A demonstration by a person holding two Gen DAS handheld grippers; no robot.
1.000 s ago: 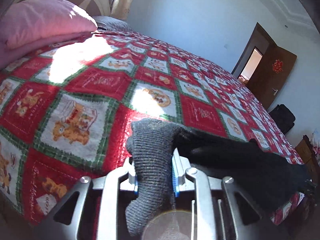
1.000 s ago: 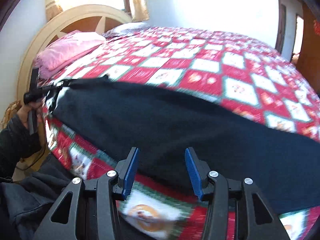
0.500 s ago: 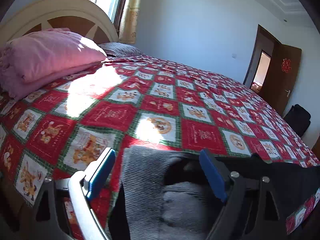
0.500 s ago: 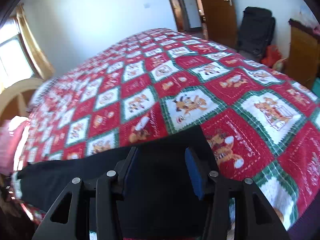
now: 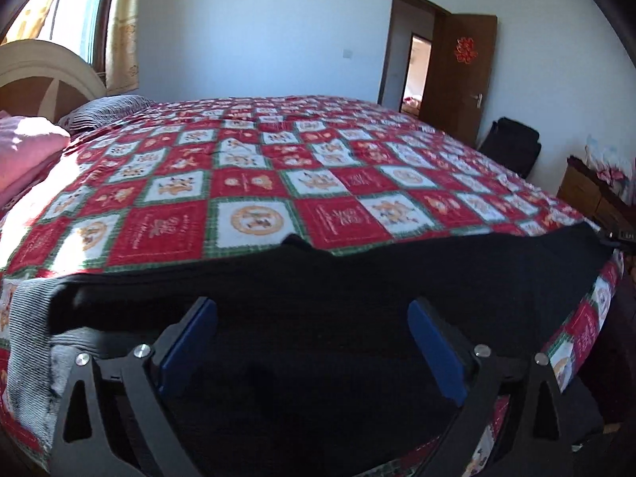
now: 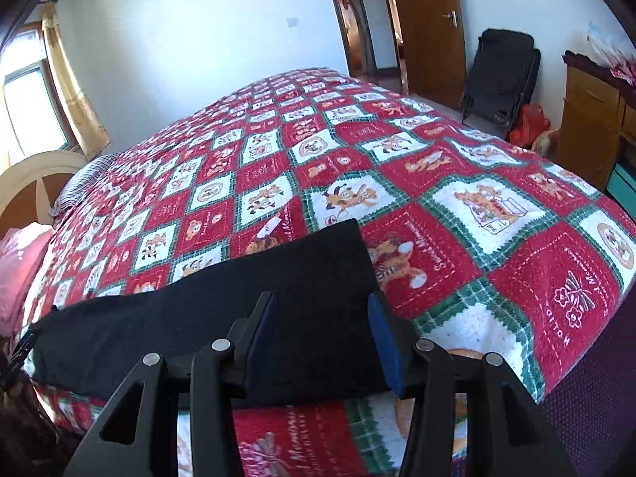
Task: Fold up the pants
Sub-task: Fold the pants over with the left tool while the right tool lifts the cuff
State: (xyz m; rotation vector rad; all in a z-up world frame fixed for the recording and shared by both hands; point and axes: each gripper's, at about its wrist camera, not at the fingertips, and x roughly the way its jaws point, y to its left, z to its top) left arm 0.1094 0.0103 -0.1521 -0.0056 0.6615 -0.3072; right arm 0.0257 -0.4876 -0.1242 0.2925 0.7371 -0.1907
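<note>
The pants (image 5: 318,318) are laid flat along the near edge of the bed (image 5: 254,183), ready for folding. The left gripper (image 5: 312,342) has just been opened wide, nothing grasped; the right gripper (image 6: 320,338) is held half-open over the leg end, released.

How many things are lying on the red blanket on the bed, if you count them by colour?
Black: 1, the pants
Pink: 1, the soft bedding by the headboard
Grey striped: 1, the pillow
Total: 3
</note>
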